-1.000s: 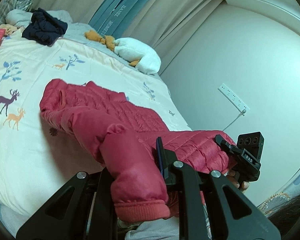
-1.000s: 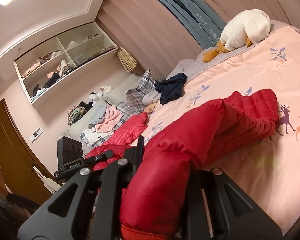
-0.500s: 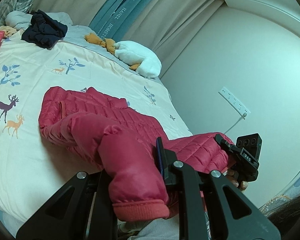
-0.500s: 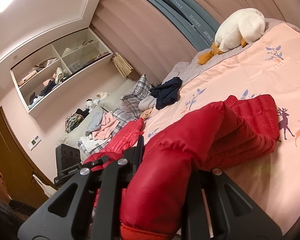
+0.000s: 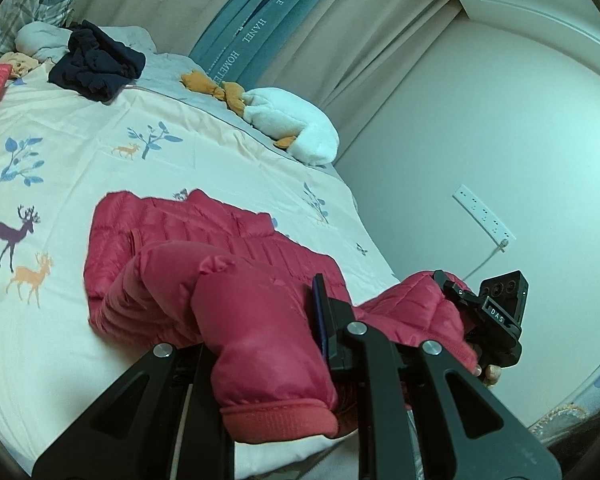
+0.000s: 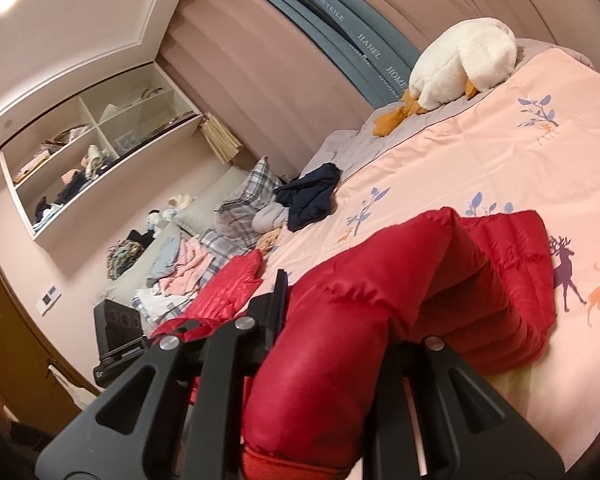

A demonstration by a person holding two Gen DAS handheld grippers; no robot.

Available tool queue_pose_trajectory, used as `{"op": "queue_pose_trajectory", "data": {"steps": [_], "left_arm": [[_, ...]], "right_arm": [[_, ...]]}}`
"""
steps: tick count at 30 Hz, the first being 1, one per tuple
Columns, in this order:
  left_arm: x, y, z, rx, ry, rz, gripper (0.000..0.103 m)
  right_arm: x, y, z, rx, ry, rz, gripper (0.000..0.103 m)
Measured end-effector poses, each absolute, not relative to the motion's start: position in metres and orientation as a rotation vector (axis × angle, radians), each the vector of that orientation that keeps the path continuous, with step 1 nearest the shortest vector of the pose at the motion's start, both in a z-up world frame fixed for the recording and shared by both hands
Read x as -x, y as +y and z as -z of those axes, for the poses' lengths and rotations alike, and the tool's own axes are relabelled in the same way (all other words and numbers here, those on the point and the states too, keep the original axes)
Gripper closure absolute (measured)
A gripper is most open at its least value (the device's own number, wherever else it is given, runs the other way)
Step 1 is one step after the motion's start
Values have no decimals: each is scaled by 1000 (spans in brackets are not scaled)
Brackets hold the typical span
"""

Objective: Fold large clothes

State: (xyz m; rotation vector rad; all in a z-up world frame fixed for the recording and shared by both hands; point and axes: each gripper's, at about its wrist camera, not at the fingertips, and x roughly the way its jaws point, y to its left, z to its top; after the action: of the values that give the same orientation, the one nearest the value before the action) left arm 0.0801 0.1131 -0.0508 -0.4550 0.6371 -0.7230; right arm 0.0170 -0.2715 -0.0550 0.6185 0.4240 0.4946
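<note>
Red puffer jacket [image 5: 204,240] lies on the bed [image 5: 80,152], body flat on the deer-print cover, both sleeves pulled toward the near edge.

Left tongs [image 5: 260,344] pinched tight on one sleeve cuff [image 5: 278,416]; sleeve bulges up between the black fingers [image 5: 328,320], ribbed cuff hangs out toward the camera. Right tongs [image 6: 332,344] likewise pressed onto the other sleeve [image 6: 340,340], padding squeezed between the fingers, cuff end at the bottom edge of frame.

In the left wrist view the right tongs' camera block sits just beside the far sleeve end, a hand [image 5: 486,374] partly visible under it. In the right wrist view the left unit's black block shows at the left, next to red fabric.

Jacket body is near the bed's right edge, close to the wall with a socket strip [image 5: 484,218].

Further up the bed: dark navy garment [image 5: 96,64] bunched, well apart from the jacket; white plush goose [image 5: 292,128] at the head by the curtains [image 5: 284,20]; plaid pillow [image 6: 244,204] and a second red item [image 6: 228,280] at the far side. More clothes piled beyond that, open wall shelf [image 6: 92,152] above them.
</note>
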Motion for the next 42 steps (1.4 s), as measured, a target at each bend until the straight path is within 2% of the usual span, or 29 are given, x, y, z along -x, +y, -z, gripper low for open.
{"op": "queue_pose_trajectory", "data": {"steps": [25,42], "left_arm": [[-156,116,77,469,705,607,87],[-216,95,113,472,821,539,87]], "right_arm": [[-95,-284,83,-618,486,-351,89],[-138,-299,117,-640,568,-282,89]]}}
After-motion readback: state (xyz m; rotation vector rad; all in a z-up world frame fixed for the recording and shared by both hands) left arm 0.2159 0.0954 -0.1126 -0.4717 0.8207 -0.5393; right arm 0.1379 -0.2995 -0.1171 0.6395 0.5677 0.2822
